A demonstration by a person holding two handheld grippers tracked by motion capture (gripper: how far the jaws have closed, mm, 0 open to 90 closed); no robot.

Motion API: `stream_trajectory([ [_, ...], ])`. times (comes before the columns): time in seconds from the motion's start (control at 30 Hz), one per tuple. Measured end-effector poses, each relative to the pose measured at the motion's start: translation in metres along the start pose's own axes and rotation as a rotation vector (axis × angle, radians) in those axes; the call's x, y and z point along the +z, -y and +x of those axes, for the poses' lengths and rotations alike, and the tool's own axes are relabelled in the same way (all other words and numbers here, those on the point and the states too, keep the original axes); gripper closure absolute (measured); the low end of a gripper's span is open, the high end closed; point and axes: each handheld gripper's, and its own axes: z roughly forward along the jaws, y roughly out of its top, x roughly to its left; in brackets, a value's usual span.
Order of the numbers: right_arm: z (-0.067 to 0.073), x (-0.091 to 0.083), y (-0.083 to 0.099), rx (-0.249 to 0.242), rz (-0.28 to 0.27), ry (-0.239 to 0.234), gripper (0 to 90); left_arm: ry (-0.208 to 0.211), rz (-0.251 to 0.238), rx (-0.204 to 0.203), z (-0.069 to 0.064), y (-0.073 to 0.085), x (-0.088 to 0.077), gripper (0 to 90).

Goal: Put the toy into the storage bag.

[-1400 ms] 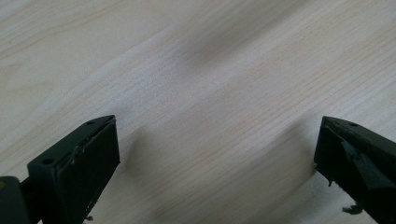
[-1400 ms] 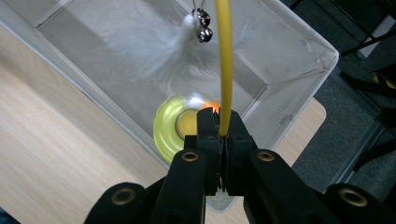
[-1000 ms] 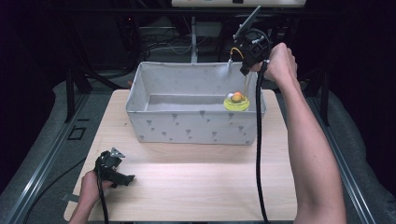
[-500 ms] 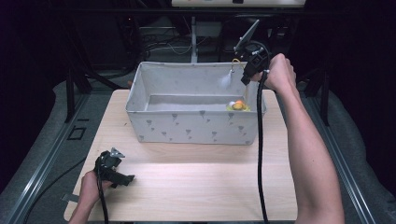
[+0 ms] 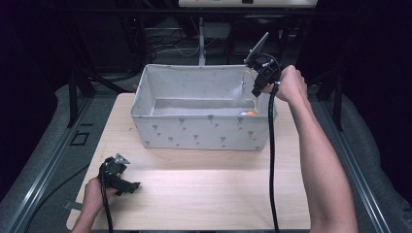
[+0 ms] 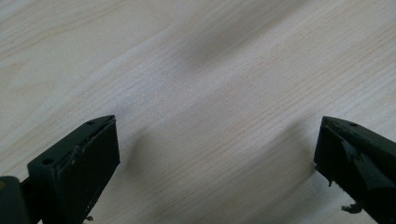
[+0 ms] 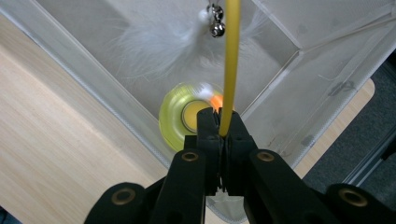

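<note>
High view first, from the left: the left gripper (image 5: 116, 175) lies low on the wooden table (image 5: 204, 194) near its front left corner, held by the person's left hand (image 5: 92, 196). Left gripper view looks straight down at bare wood grain, with the two black jaws standing far apart and nothing between them.

Further along, a grey fabric bin (image 5: 204, 133) with small dark marks on its wall sits across the back half of the table. Inside it, near the right end, a spot of orange and yellow (image 5: 247, 113) peeks above the front wall.

At the right, the person's right hand (image 5: 291, 85) holds the right gripper (image 5: 262, 77) above the bin's back right corner, its black cable hanging down along the forearm. Right gripper view shows the jaws of the right gripper (image 7: 219, 122) pressed together on a thin yellow stick (image 7: 230, 60). The stick runs up and away from the jaws, and a small metal bell (image 7: 215, 29) and a tuft of white feathers (image 7: 163, 44) hang beside it farther out. Below these, on the bin floor, lies a round yellow disc (image 7: 182, 116) with an orange piece at its edge, close to the bin's wall.
</note>
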Motion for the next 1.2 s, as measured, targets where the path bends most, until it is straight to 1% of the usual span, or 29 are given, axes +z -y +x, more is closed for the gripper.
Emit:
stream_trajectory([
  [0.23,-0.001,0.011,0.005,-0.002,0.026,-0.008,88.3,0.003,0.000,-0.001,0.000,0.000,0.000,0.3],
  [0.27,-0.001,0.012,0.006,0.005,0.022,-0.019,88.3,0.003,0.001,0.001,0.000,0.000,0.000,0.3],
  [0.37,-0.004,0.015,0.010,0.005,0.035,-0.016,88.3,0.002,0.001,0.000,0.000,0.000,0.000,0.2],
  [0.4,-0.004,0.017,0.011,0.012,0.034,-0.017,88.3,0.005,0.000,-0.001,0.000,0.000,0.001,0.3],
  [0.43,-0.005,0.018,0.012,0.008,0.043,-0.016,88.3,0.005,0.003,-0.003,0.000,-0.001,0.001,0.2],
  [0.5,-0.005,0.023,0.015,0.024,0.037,-0.026,88.3,0.004,0.005,0.003,-0.001,-0.001,0.001,0.3],
  [0.53,-0.005,0.023,0.015,0.024,0.037,-0.026,88.3,0.004,0.005,0.003,-0.001,-0.001,0.001,0.3],
  [0.57,-0.007,0.030,0.018,0.025,0.047,-0.024,88.3,0.004,0.004,0.002,-0.001,-0.001,0.001,0.3],
  [0.63,-0.008,0.033,0.019,0.030,0.056,-0.027,88.3,0.007,0.007,-0.003,0.000,-0.001,0.002,0.3],
  [0.73,-0.009,0.039,0.022,0.044,0.052,-0.041,88.3,0.009,0.008,-0.006,0.000,-0.001,0.002,0.3],
  [0.77,-0.010,0.041,0.023,0.043,0.062,-0.033,88.3,0.007,0.007,-0.004,0.000,-0.001,0.002,0.2],
  [0.93,-0.011,0.052,0.026,0.054,0.086,-0.037,88.3,0.007,0.007,0.001,-0.001,-0.001,0.002,0.2],
  [1.03,-0.010,0.058,0.027,0.051,0.091,-0.040,88.2,0.006,0.005,0.003,0.000,-0.001,0.002,0.3],
  [1.17,-0.011,0.063,0.027,0.060,0.099,-0.038,88.2,0.006,0.004,0.000,0.000,-0.001,0.002,0.3],
  [1.2,-0.011,0.064,0.027,0.059,0.101,-0.039,88.2,0.011,0.007,-0.002,0.000,-0.001,0.002,0.2],
])
